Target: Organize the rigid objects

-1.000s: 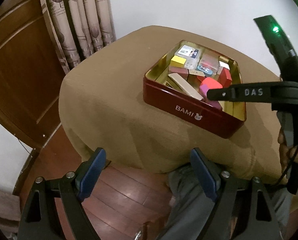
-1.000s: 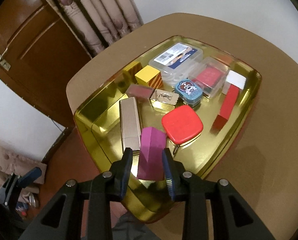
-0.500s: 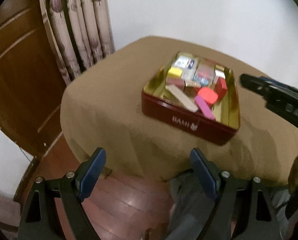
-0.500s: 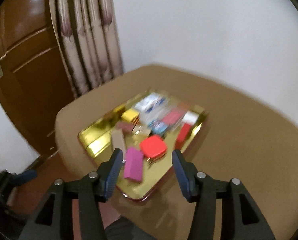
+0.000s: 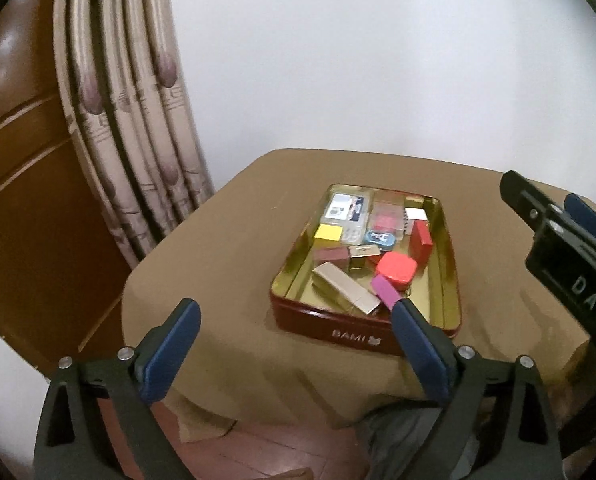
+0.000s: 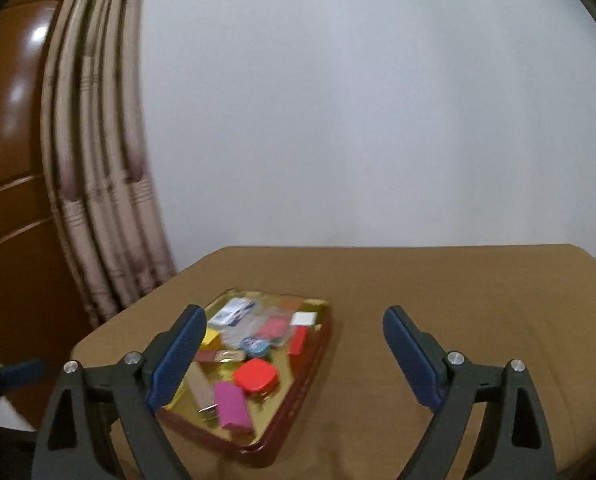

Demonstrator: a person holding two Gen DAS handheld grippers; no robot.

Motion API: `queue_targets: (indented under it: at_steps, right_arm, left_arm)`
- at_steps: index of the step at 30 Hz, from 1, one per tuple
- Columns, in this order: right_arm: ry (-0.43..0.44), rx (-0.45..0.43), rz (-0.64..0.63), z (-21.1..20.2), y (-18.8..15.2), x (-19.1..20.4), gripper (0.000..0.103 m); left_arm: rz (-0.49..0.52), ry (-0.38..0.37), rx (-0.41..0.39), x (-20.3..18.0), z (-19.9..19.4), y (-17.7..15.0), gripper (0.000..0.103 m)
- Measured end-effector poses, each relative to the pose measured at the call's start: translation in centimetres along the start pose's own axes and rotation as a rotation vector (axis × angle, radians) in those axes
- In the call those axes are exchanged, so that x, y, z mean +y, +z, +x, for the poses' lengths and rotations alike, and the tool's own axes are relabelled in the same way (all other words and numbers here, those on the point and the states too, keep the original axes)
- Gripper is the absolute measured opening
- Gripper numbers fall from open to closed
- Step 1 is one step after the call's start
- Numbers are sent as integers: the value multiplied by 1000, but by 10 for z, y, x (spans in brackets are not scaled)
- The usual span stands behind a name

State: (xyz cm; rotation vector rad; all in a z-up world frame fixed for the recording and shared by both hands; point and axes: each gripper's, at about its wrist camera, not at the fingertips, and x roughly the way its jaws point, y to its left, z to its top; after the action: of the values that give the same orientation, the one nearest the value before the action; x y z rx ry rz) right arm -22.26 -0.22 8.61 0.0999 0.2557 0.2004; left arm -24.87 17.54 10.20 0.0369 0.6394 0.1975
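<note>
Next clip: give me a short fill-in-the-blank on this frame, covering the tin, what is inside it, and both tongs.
1. The word printed on the red tin is ____.
2. Both the left tongs and the right tongs are ____ and hold nothing.
3. The pink block lies ____ the tin.
4. The tin sits on a table covered in cloth of a ____ colour.

Missing words: BAMI; open; inside; brown

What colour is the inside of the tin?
Shiny gold inside the tin, dark red outside; clearest in the left wrist view.
</note>
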Motion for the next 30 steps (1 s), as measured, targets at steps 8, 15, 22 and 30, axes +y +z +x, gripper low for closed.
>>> queue_targets:
  at_steps: [8, 15, 22, 30]
  right_arm:
    - [-115, -117, 19, 1, -19, 9, 92]
    - [-177, -91, 6, 15, -25, 21, 92]
    - [-230, -67, 31, 25, -27, 22, 92]
    - [-252, -28, 11, 40, -38, 30, 92]
  left_arm:
    - [-2, -47, -47, 4, 10, 5, 97]
    - [-1, -46, -50, 14, 21, 5, 101]
    - [18, -56, -50, 20, 33, 4, 102]
    - [21, -84, -41, 27, 40, 3, 102]
